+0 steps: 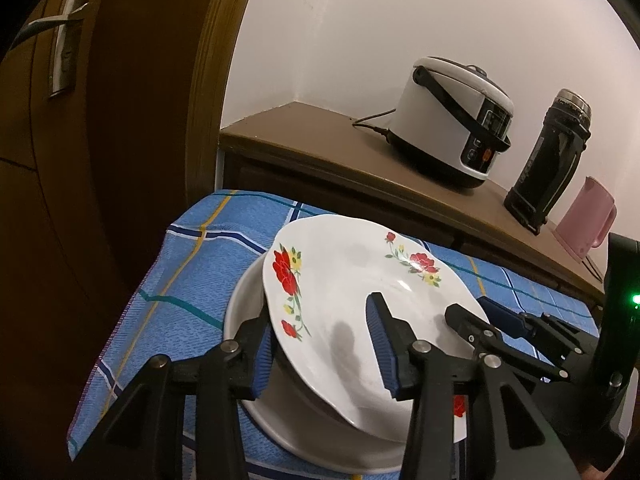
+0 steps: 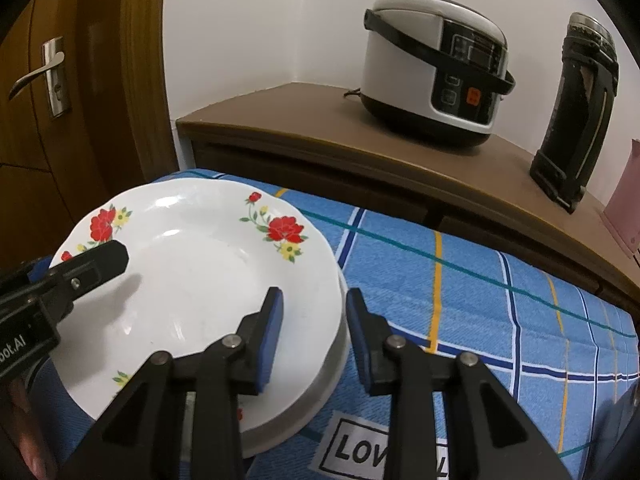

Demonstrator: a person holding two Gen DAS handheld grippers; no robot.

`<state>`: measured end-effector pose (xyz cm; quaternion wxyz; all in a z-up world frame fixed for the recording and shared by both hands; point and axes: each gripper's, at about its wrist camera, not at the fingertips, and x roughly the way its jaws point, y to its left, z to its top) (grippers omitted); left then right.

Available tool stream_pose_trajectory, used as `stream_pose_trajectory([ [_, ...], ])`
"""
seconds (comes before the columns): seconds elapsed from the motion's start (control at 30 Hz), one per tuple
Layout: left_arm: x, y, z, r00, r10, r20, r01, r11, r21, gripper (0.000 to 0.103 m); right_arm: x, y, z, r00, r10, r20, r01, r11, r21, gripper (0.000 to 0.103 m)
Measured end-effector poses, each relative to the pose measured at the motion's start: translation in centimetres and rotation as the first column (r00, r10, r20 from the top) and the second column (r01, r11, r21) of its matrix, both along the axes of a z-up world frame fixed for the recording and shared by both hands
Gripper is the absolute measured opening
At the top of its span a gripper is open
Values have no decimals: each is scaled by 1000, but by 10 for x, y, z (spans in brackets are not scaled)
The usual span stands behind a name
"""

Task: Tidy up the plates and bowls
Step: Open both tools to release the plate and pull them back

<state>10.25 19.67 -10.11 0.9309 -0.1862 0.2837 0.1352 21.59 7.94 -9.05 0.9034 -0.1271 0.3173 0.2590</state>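
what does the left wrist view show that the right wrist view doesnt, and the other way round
Only the left wrist view shows the floral plate tilted, its left rim between the left gripper's fingers, and a whole pink jug.

Only the right wrist view shows the printed lettering on the blue checked cloth, and the right gripper straddling the plate stack's right edge with a gap at each pad.

Both show the plate lying on more white dishes, the rice cooker, the dark flask, the wooden door and each other's gripper.

Your right gripper (image 2: 314,334) straddles the flowered plate's (image 2: 192,280) right rim at lower centre, jaws apart; your left gripper (image 2: 100,262) reaches over it from the left.
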Motion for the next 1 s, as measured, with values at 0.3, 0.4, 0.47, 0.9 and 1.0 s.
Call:
stream_pose_trajectory([
  [0.3,-7,8,3,999,16,33,-14,998,-65,47,4,0,-1,1000,-8,8,8,1000,-10,34],
  [0.4,-12,11,6,996,75,45,-73,997,-40,57,6,-3,-1,1000,-21,0,21,1000,-5,34],
  [0.47,-21,12,11,990,98,102,-95,995,-35,70,7,-4,-2,1000,-22,-11,22,1000,-2,35],
  [0.9,-18,-1,17,991,59,123,-65,997,50,70,-3,-8,5,996,-51,66,51,999,11,63],
  [1.0,-16,-4,17,990,58,126,-67,995,69,70,-6,-12,8,994,-67,87,65,997,32,63],
])
